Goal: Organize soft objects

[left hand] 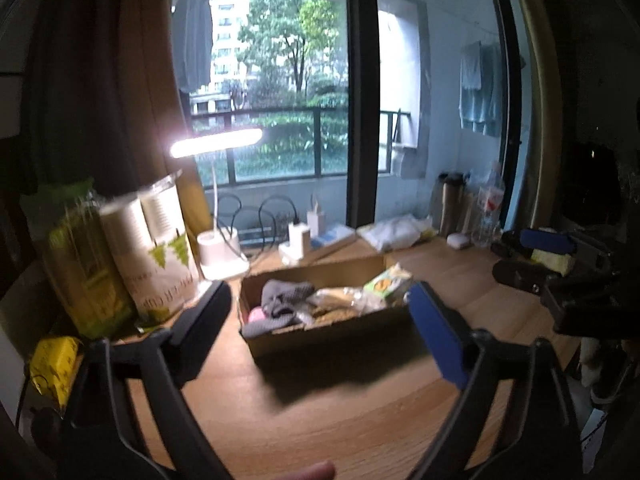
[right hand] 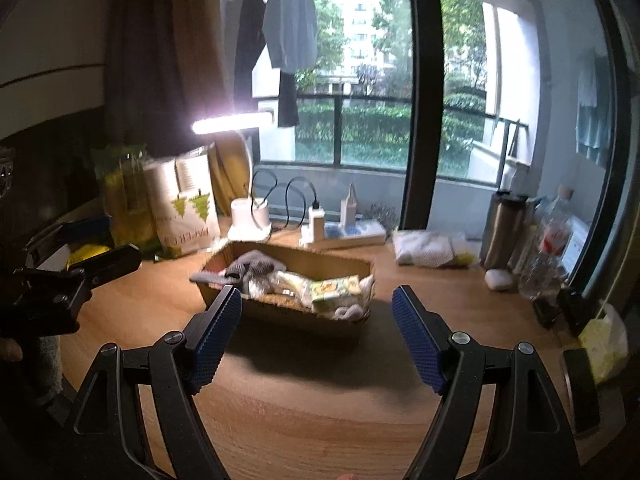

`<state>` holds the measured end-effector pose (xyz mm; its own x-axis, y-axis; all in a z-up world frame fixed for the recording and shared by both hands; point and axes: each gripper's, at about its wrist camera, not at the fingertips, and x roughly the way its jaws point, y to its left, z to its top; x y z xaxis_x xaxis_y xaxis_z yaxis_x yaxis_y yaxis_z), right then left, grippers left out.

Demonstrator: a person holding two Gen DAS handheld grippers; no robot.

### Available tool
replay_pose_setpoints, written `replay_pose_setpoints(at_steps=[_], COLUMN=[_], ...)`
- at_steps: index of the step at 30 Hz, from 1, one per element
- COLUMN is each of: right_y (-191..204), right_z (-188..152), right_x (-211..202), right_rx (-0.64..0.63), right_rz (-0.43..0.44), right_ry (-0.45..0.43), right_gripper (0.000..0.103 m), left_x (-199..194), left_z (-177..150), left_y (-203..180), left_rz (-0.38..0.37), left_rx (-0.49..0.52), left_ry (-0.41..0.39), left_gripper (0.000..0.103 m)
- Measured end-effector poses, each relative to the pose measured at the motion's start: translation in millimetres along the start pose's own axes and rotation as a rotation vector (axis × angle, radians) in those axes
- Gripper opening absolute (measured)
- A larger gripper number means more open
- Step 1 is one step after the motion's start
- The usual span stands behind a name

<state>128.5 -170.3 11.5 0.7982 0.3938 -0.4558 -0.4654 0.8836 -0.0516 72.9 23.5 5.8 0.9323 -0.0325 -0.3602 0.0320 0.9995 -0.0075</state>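
A shallow cardboard box [left hand: 332, 334] [right hand: 288, 310] stands on the wooden desk. It holds grey socks [left hand: 282, 296] [right hand: 250, 268], something pink [left hand: 256, 314], clear plastic packets [left hand: 340, 300] and a green-and-yellow tissue pack [left hand: 388, 282] [right hand: 336, 290]. My left gripper [left hand: 320, 332] is open and empty, held in front of the box. My right gripper [right hand: 316, 336] is open and empty, also in front of the box. Each gripper shows at the edge of the other's view.
A lit desk lamp [left hand: 218, 142] [right hand: 234, 122], paper-roll packs [left hand: 160, 244] [right hand: 188, 208] and a green bag [left hand: 86, 264] stand at back left. A power strip [left hand: 320, 242] [right hand: 344, 234], folded white cloth [left hand: 396, 232] [right hand: 430, 248], thermos [right hand: 506, 228] and bottle [right hand: 550, 240] line the window side.
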Motion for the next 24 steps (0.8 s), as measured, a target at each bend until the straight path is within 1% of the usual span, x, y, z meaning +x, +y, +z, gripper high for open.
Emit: replay_pose_setpoints(at_steps=[3, 5, 7, 9, 14, 18, 20, 24], right_y=[0.0, -0.4, -0.9, -1.2, -1.5, -2.7, -2.7, -3.3], right_z=[9.7, 15.6, 21.3, 26.9, 34.2, 35.6, 35.3, 35.0], right_x=[-16.4, -26.8, -35.8, -43.2, -56.3, -59.9, -60.9, -62.1], right_rx=[-0.001, 0.000, 0.003, 0.004, 0.007, 0.012, 0.008, 0.008], right_rz=[-0.016, -0.028, -0.041, -0.058, -0.092, -0.101, -0.105, -0.113], right_ry=[-0.041, -0.069, -0.093, -0.112, -0.144, -0.154, -0.158, -0.167], right_gripper=[0.081, 0.081, 0.083, 0.088, 0.089, 0.089, 0.089, 0.089], left_x=[-17.0, -26.7, -35.0, -43.4, -56.9, -63.1, -63.2, -62.6], left_z=[10.8, 18.5, 25.1, 32.5, 43.9, 48.0, 48.7, 49.4], left_y=[-0.9, -2.3, -4.4, -6.9, -9.7, -10.2, -10.3, -8.9], left_rz=[0.001, 0.004, 0.006, 0.008, 0.023, 0.022, 0.036, 0.033], left_rx=[-0.017, -0.019, -0.018, -0.012, -0.009, -0.014, -0.008, -0.014], left_ry=[-0.059, -0.091, -0.121, -0.150, -0.204, -0.223, -0.230, -0.229], left_gripper=[0.095, 0.098, 0.098, 0.099, 0.099, 0.100, 0.101, 0.101])
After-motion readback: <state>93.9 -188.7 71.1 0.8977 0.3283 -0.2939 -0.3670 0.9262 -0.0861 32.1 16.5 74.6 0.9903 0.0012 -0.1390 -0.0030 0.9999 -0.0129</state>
